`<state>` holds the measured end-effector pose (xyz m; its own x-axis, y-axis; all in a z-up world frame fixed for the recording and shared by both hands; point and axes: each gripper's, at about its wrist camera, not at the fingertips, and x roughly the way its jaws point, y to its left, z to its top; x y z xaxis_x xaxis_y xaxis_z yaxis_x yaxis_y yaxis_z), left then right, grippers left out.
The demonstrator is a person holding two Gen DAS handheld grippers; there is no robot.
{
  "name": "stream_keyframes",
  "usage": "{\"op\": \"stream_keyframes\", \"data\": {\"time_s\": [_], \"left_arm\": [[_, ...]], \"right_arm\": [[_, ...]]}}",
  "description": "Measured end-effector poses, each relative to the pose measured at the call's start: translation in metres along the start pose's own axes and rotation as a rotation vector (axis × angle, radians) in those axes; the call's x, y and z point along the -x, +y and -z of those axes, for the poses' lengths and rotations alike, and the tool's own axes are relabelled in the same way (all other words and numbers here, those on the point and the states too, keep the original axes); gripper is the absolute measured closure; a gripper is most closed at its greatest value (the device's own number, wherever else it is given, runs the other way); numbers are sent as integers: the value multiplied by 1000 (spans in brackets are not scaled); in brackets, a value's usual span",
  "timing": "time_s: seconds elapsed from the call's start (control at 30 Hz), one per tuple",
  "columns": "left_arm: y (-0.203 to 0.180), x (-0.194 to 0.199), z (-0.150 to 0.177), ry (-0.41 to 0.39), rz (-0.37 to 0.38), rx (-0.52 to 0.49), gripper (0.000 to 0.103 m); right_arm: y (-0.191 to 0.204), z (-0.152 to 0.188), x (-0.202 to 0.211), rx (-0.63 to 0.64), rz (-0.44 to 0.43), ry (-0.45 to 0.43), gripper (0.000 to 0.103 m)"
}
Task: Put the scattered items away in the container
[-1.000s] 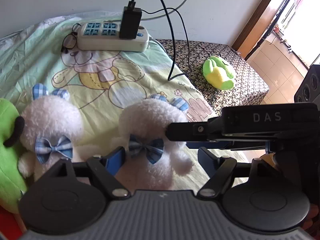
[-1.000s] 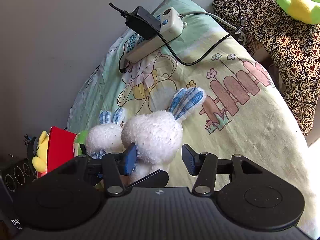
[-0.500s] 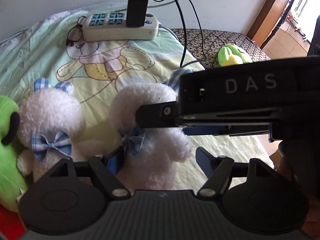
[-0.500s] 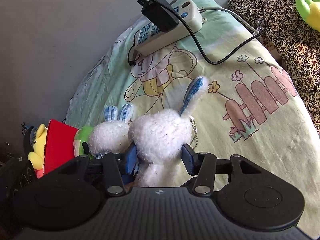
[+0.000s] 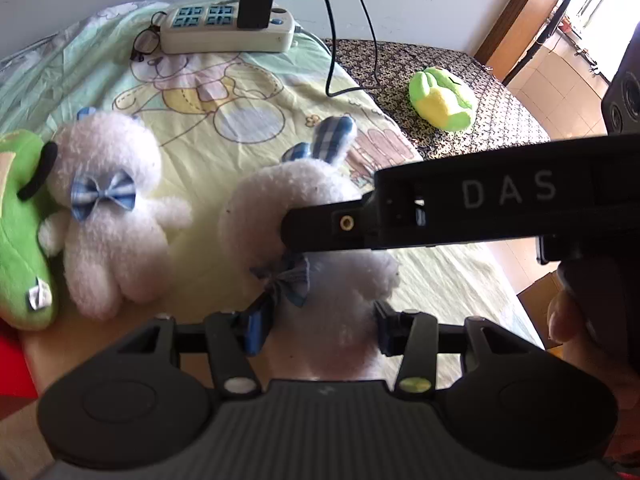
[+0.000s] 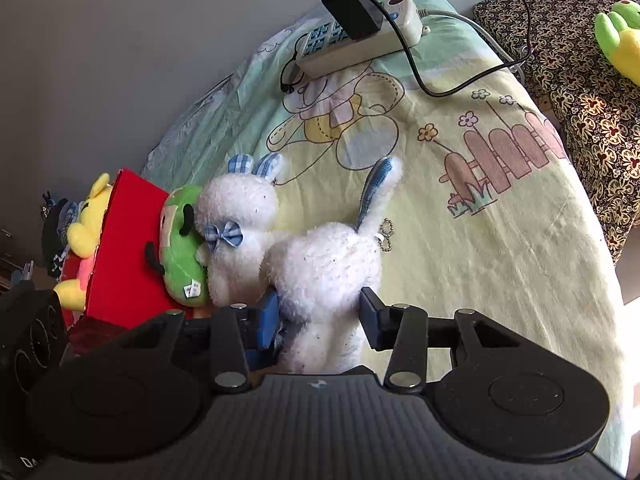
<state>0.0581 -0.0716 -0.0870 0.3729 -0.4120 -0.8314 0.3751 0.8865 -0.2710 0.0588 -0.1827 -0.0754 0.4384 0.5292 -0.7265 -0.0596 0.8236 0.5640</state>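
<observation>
A white plush rabbit (image 6: 324, 268) with blue checked ears is gripped at its body by my right gripper (image 6: 318, 318), whose pads press its sides. It also shows in the left wrist view (image 5: 264, 216), with its lower body between the pads of my left gripper (image 5: 320, 330). The right gripper's black body (image 5: 460, 204) crosses in front of it. A second white rabbit (image 5: 108, 208) with a blue bow lies to the left, against a green plush (image 5: 20, 232). A red container (image 6: 120, 248) holds a yellow plush (image 6: 82, 232).
A power strip (image 5: 228, 34) with a black charger and cables lies at the far end of the cartoon bedsheet (image 5: 248, 92), with glasses (image 5: 142, 42) beside it. A green-yellow plush (image 5: 442, 98) lies on a patterned cover at right. A speaker (image 6: 24, 344) sits at lower left.
The right gripper has closed on the nearer rabbit and raised it off the sheet, its ear now pointing up. The left gripper's pads have come in against the rabbit's lower body.
</observation>
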Motion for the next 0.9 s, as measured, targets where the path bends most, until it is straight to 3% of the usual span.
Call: {"op": "stream_keyframes", "data": {"time_s": [0.2, 0.3, 0.43, 0.47, 0.6, 0.77, 0.9], "left_arm": [[-1, 23, 44, 37, 18, 13, 55], [3, 29, 57, 41, 13, 25, 53], [9, 26, 58, 21, -7, 65, 34], [9, 23, 57, 17, -25, 61, 34], [6, 15, 51, 11, -21, 56, 40], [-2, 15, 51, 13, -38, 21, 55], [-2, 25, 54, 3, -21, 44, 55]], "right_arm": [[21, 28, 1, 64, -6, 89, 58], [36, 36, 0, 136, 27, 84, 55], [41, 35, -5, 150, 60, 70, 48], [41, 34, -6, 141, 67, 69, 47], [35, 33, -11, 95, 68, 90, 45], [36, 40, -12, 98, 68, 115, 57], [46, 41, -6, 144, 51, 109, 58]]}}
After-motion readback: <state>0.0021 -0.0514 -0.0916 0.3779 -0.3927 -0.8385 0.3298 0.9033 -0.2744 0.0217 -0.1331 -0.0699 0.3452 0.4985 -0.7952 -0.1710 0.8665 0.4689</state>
